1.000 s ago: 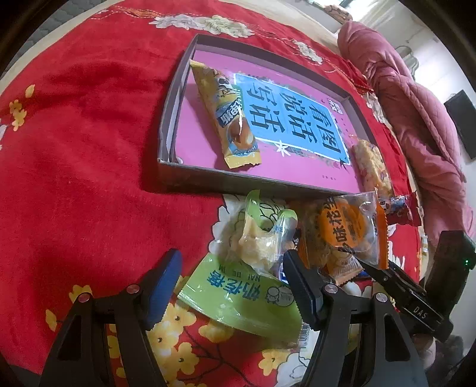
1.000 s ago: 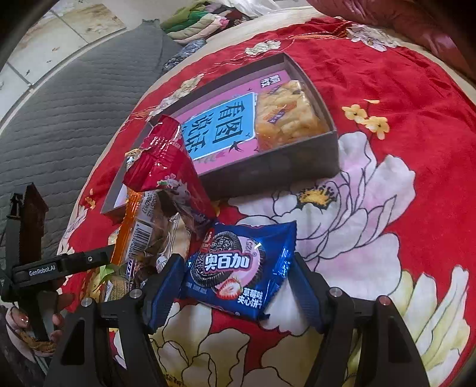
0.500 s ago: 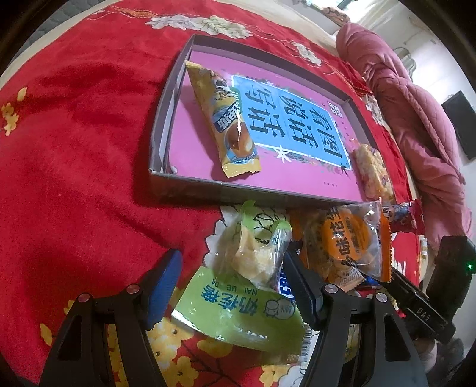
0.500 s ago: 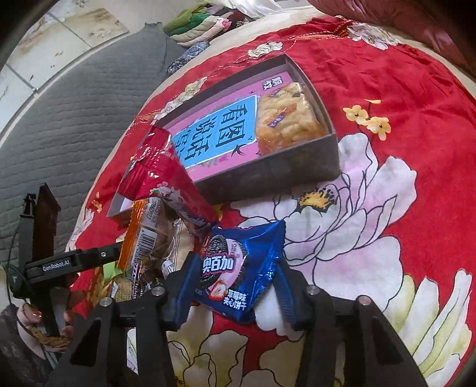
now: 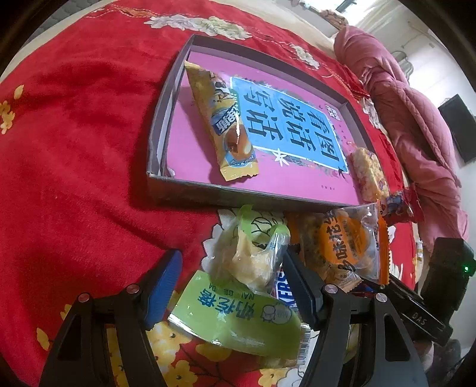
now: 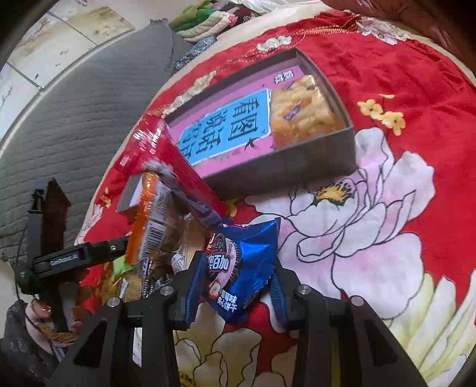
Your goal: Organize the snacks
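Slippage is the risk: the right gripper (image 6: 235, 293), low in the frame, pinches only the crinkly blue cookie packet (image 6: 238, 268), while the left gripper (image 5: 232, 278) stands open around the clear candy bag (image 5: 253, 259).

Everything's sitting on a bright red satin-looking bedspread with printed flowers (image 5: 74, 178), big pale pink and cream peonies (image 6: 366, 214) plus some small yellow blossoms (image 6: 383, 114). Off past the far side there's a bunched-up dusty-pink quilted duvet (image 5: 416, 125), and beyond that a dark flat screen on the white wall (image 5: 459, 131). From the other camera you get a grey quilted mat (image 6: 65, 119) running alongside the red cover, a messy heap of folded clothes in greens and stripes (image 6: 208, 18) at the top, and worn pale floor tiles (image 6: 53, 38) in the corner.
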`<state>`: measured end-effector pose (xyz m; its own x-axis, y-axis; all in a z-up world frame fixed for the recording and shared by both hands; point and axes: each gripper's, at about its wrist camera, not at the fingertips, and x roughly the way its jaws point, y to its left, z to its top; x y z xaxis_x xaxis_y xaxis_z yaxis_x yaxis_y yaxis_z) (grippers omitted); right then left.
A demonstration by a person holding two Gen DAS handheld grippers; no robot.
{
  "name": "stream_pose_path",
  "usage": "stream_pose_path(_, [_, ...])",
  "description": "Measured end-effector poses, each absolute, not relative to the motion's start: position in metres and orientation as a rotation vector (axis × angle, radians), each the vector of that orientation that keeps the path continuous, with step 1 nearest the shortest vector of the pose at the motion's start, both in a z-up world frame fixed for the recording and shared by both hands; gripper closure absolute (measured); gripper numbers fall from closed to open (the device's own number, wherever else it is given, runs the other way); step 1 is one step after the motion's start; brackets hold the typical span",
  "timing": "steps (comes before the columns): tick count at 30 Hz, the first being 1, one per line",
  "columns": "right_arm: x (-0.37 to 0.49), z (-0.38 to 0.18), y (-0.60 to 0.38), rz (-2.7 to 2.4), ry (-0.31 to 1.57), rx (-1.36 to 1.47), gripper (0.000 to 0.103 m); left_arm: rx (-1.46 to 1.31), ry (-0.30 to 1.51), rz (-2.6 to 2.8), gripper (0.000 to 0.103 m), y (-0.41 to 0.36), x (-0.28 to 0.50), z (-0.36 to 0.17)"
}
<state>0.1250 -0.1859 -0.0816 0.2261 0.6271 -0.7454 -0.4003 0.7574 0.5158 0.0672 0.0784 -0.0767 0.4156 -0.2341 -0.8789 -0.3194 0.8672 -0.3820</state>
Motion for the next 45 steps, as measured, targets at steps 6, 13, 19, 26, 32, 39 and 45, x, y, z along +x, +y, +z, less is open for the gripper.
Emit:
stream_pose_path(6, [0.127, -0.083, -0.179, 0.730, 1.135, 0.223, 0.069, -0.533, 1.149, 0.052, 0.031, 0.073, 0.071, -0.076])
stream_pose_path(13, [0.126, -0.076, -0.182, 0.711, 1.105, 0.230, 0.073, -0.492, 1.143, 0.038, 0.056, 0.067, 0.073, -0.075])
stream_pose_path(19, [0.124, -0.070, -0.192, 0.672, 1.076, 0.221, 0.074, -0.494, 1.131, 0.016, 0.067, 0.067, 0.072, -0.072])
stream_pose_path(26, [0.122, -0.060, -0.202, 0.624, 1.029, 0.192, 0.075, -0.526, 1.100, 0.043, 0.067, 0.077, 0.064, -0.063])
stream_pose_path(32, [0.123, -0.052, -0.213, 0.582, 0.993, 0.208, 0.076, -0.538, 1.075, 0.062, 0.067, 0.084, 0.058, -0.053])
stream_pose_path(39, [0.118, -0.038, -0.212, 0.543, 0.928, 0.142, 0.077, -0.503, 1.034, 0.076, 0.067, 0.083, 0.053, -0.036])
stream_pose_path(45, [0.113, -0.025, -0.210, 0.527, 0.868, 0.099, 0.078, -0.492, 1.015, 0.080, 0.067, 0.082, 0.050, -0.028])
